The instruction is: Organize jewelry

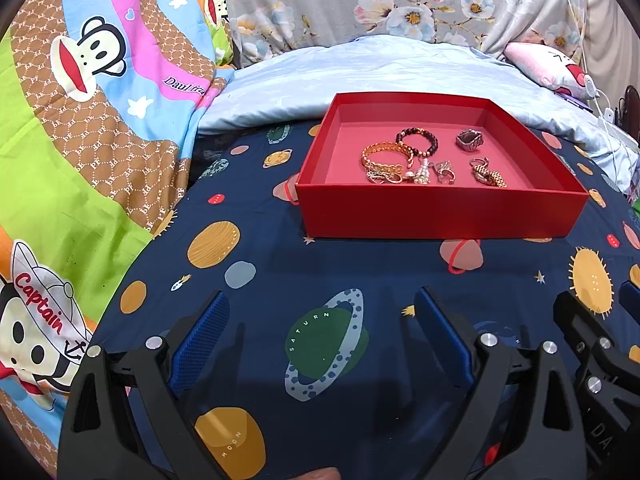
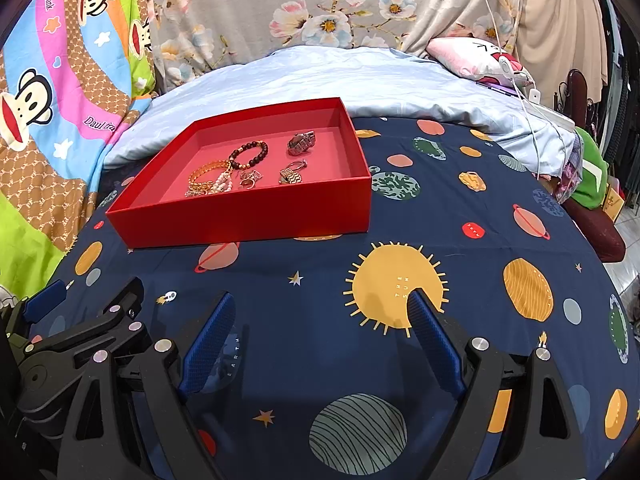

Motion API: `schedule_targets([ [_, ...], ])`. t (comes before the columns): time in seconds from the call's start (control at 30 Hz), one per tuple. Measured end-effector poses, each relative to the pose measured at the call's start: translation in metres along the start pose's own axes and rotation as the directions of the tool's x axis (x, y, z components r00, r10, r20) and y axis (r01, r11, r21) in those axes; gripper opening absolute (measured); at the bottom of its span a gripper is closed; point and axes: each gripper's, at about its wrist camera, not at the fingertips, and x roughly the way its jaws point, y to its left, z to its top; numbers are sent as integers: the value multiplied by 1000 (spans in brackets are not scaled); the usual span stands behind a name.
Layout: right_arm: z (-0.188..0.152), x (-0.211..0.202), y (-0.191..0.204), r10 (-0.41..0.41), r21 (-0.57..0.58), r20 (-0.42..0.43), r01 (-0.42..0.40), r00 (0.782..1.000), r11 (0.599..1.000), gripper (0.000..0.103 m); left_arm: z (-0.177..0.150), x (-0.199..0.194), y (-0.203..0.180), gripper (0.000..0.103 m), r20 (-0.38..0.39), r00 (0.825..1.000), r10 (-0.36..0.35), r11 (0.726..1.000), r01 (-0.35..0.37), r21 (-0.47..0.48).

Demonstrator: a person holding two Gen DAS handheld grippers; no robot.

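both grippers parked short of the box

my left gripper & right gripper angled down over the planet-print sheet, jaws wide, nothing betw them. red box sat ahead, clear sheet betw us. jewelry inside: gold bangle, bead bracelet, watch; small pieces near the front wall too tangled to id.

Navy planet-print sheet underfoot; pale blue blanket behind; cartoon-monkey quilt left; pink pillow far right.
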Motion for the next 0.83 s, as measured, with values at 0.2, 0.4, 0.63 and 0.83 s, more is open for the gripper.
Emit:
schedule_targets([
  [0.2,0,1,0,-4,0,-1,4,1000,1000,86,0,1,-1,91,-3,1000,0,1000,0,2],
  [0.4,0,0,0,-7,-2,2,7,1000,1000,86,-1,-1,-1,91,4,1000,14,1000,-14,4],
  [0.63,1,0,2,-14,-7,4,14,1000,1000,86,-1,1,0,91,-5,1000,17,1000,-17,2],
  [0.83,-1,-1,4,-27,-18,6,27,1000,999,86,-1,2,2,91,-12,1000,11,1000,-11,-7],
])
